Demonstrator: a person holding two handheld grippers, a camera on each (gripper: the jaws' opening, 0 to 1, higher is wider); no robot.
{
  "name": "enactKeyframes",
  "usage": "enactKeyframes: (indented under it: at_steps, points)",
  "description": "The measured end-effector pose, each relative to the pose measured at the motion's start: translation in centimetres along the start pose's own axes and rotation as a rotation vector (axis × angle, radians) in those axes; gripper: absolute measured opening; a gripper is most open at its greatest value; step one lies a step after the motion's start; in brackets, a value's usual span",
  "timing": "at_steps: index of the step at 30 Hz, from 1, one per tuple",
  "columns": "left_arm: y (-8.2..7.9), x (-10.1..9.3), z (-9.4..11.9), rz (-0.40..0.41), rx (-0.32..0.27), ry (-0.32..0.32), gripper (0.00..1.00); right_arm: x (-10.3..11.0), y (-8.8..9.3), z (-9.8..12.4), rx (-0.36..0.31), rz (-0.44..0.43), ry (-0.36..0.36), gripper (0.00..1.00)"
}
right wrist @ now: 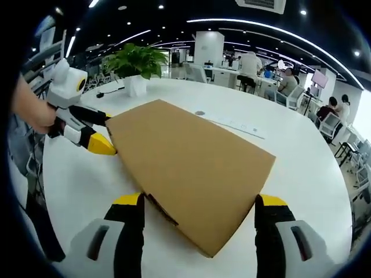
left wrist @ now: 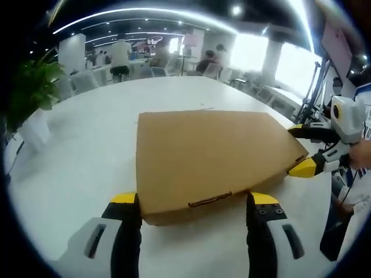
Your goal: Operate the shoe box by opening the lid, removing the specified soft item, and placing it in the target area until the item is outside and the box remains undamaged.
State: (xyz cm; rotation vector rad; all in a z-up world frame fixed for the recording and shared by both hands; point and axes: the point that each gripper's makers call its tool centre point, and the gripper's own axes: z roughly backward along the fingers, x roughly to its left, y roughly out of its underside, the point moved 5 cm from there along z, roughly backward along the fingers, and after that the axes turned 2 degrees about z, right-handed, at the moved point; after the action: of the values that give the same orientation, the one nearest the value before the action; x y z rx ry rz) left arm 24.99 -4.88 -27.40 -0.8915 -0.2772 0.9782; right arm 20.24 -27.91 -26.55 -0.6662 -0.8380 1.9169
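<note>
In the left gripper view we see the shoe box point(left wrist: 211, 159) lying flat on the white tabletop point(left wrist: 87, 156), lid down and closed, its near edge sitting between our left tongs point(left wrist: 196, 209) — jaws spread wide on either side of it, gripping nothing. At the box's right corner the right tongs point(left wrist: 306, 150) come in, jaws parted around that corner. A potted plant point(left wrist: 32, 95) stands far left. In the right gripper view the same box point(right wrist: 188, 165) lies between the right tongs point(right wrist: 200, 208), which are spread apart — the left tongs point(right wrist: 95, 134) reach its left corner, held by a hand point(right wrist: 32, 110).
</note>
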Motion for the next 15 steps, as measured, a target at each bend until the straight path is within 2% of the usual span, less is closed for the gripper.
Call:
enactKeyframes:
  at_steps: [11, 15]
  points:
    - [0.8, -0.1, 1.0, 0.016, 0.005, -0.012, 0.73, 0.5, 0.1, 0.3, 0.004, 0.016, -0.021, 0.79]
    - [1.2, -0.2, 1.4, 0.029, -0.023, -0.007, 0.72, 0.7, 0.1, 0.5, 0.003, 0.019, -0.03, 0.79]
